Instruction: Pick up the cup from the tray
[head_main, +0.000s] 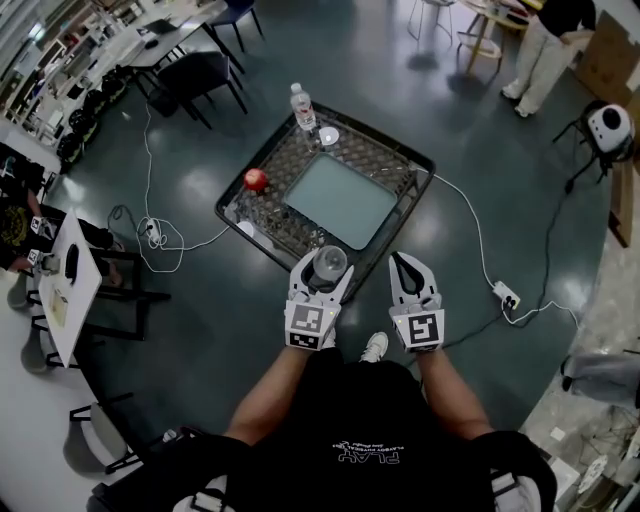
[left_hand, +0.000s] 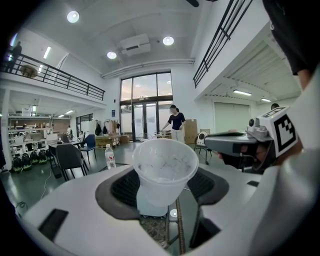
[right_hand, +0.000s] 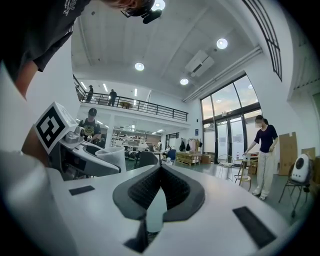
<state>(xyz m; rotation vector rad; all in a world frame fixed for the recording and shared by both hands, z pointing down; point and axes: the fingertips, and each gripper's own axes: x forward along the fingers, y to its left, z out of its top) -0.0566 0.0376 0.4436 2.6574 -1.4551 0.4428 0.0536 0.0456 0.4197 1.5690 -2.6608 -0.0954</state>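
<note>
L claw (head_main: 324, 270) grips the clear cup (left_hand: 163, 167) round its lower body, upright, above the tray's (head_main: 395, 160) near edge. Prob. lifted so it clears the mesh. R claw (right_hand: 160, 175) shut, empty, idle just right. Bottle (head_main: 303, 107) label too small, shirt print unreadable.

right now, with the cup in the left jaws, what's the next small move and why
Probably lift the left gripper a little, straight up, with the grip unchanged. Its jaws are closed on the upright cup, which the head view shows at the tray's near edge, so more height should clear the mesh. The right gripper is shut and empty.
</note>
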